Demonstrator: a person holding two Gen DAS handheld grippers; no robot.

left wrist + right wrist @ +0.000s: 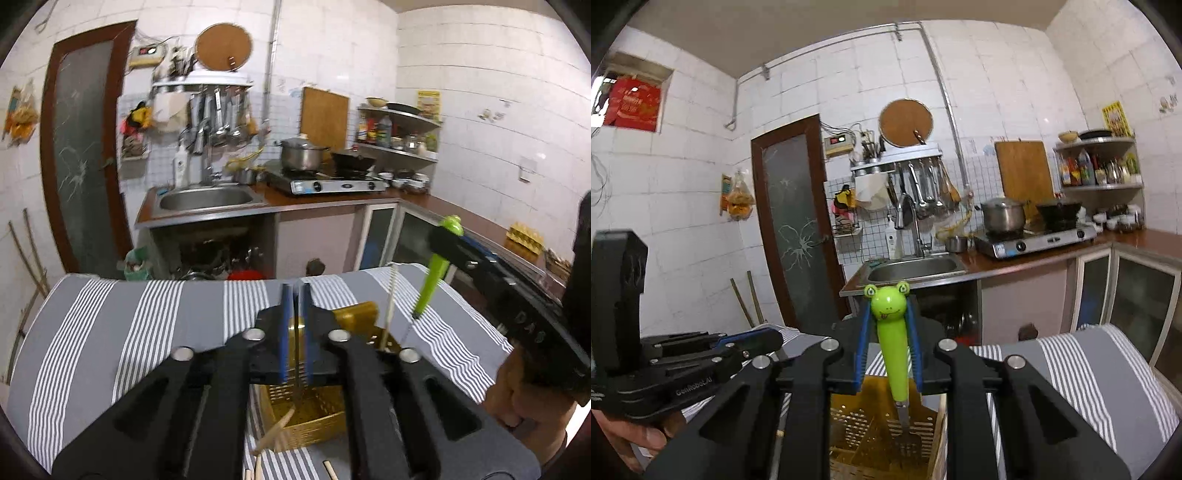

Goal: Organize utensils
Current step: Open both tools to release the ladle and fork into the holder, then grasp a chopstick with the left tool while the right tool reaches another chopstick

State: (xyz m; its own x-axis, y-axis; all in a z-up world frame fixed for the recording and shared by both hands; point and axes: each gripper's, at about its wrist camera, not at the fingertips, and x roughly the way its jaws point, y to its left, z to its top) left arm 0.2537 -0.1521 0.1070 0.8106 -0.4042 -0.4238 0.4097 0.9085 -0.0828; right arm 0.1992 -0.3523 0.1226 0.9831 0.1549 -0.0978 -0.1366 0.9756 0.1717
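Note:
My right gripper (pixel 888 314) is shut on a green frog-handled fork (pixel 892 350) and holds it upright, tines down over the yellow slotted utensil basket (pixel 864 439). In the left wrist view the same fork (pixel 432 280) hangs from the right gripper (pixel 448 230) above the basket (pixel 314 421). My left gripper (pixel 296 291) is shut on a thin metal utensil (pixel 297 369) that points down into the basket. A chopstick (pixel 389 306) stands in the basket's far part. Wooden chopsticks (pixel 277 435) lean at the basket's near side.
The basket sits on a table with a grey and white striped cloth (pixel 147 332). More chopstick ends (pixel 328 470) lie on the cloth at the bottom edge. Behind are a sink (pixel 207 199), a stove with pots (pixel 325 177) and a door (pixel 81 147).

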